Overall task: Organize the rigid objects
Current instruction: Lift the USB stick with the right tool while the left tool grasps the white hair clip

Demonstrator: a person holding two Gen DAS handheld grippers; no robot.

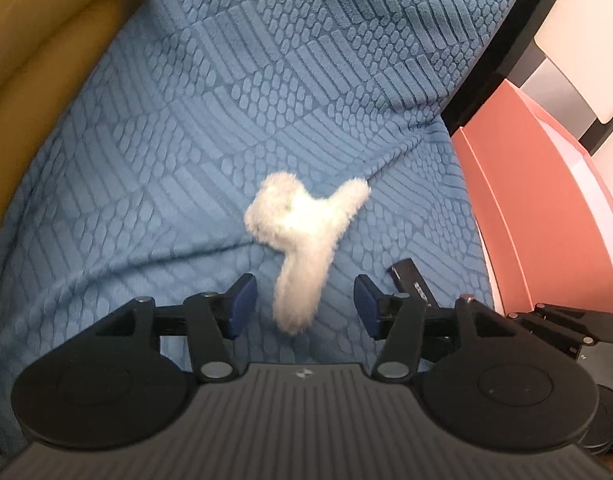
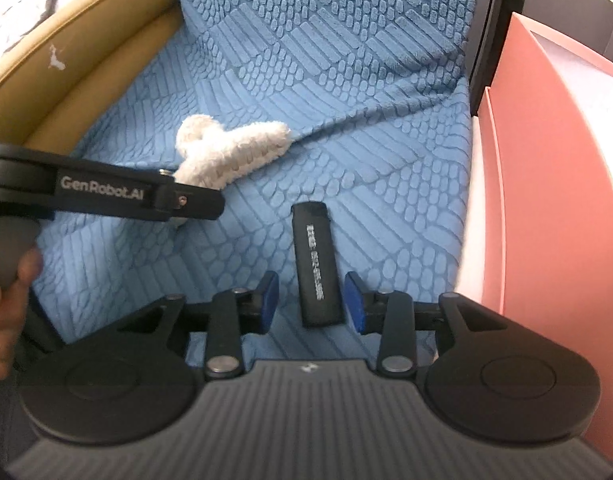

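A white fluffy hair claw clip (image 1: 302,232) lies on the blue textured blanket (image 1: 186,140). My left gripper (image 1: 304,306) is open, its blue pads either side of the clip's near end, not touching. A black lighter (image 2: 317,266) with white print lies on the blanket. My right gripper (image 2: 312,302) is open with the lighter's near end between its pads, apart from both. The clip also shows in the right wrist view (image 2: 226,150), partly hidden behind the left gripper's arm (image 2: 106,194). The lighter's tip shows in the left wrist view (image 1: 410,278).
A pink open box (image 2: 546,184) stands at the right beside the blanket; it also shows in the left wrist view (image 1: 546,208). A tan padded edge (image 1: 38,92) curves along the left. A black frame (image 1: 498,60) runs behind the box.
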